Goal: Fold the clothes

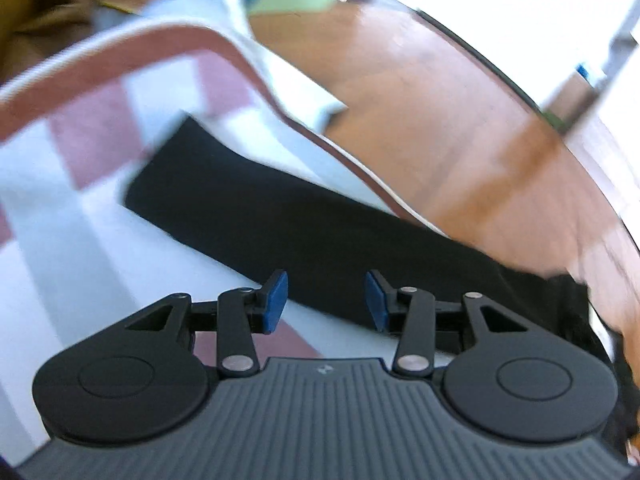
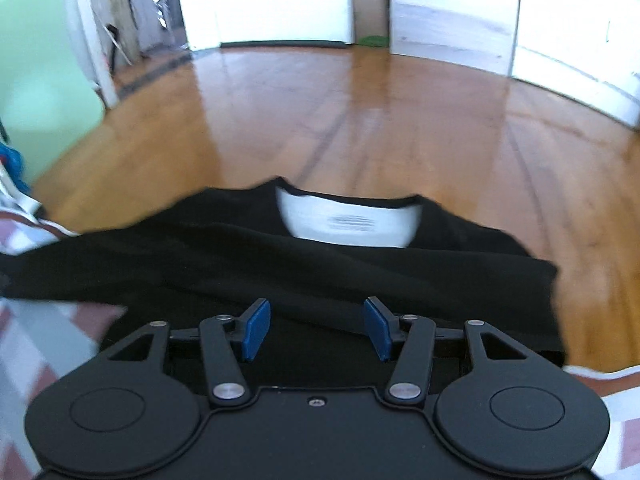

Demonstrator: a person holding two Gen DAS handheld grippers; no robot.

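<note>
A black T-shirt (image 2: pixel 248 264) lies on a white and dusky-red checked cloth (image 1: pixel 80 148), its collar with a white inner label (image 2: pixel 352 222) towards the far edge. In the left wrist view a long black sleeve or folded strip of the shirt (image 1: pixel 260 216) runs diagonally across the cloth. My left gripper (image 1: pixel 326 300) hovers open just above the near edge of that strip, nothing between its blue pads (image 1: pixel 276 300). My right gripper (image 2: pixel 316 328) is open over the shirt's body, below the collar, holding nothing.
The cloth-covered surface ends in a reddish hem (image 1: pixel 280 108), with wooden floor (image 2: pixel 360 120) beyond. A pale green panel (image 2: pixel 44 80) stands at the left, red and brown fabric (image 1: pixel 48 0) at the far left, white walls and doors (image 2: pixel 280 0) at the back.
</note>
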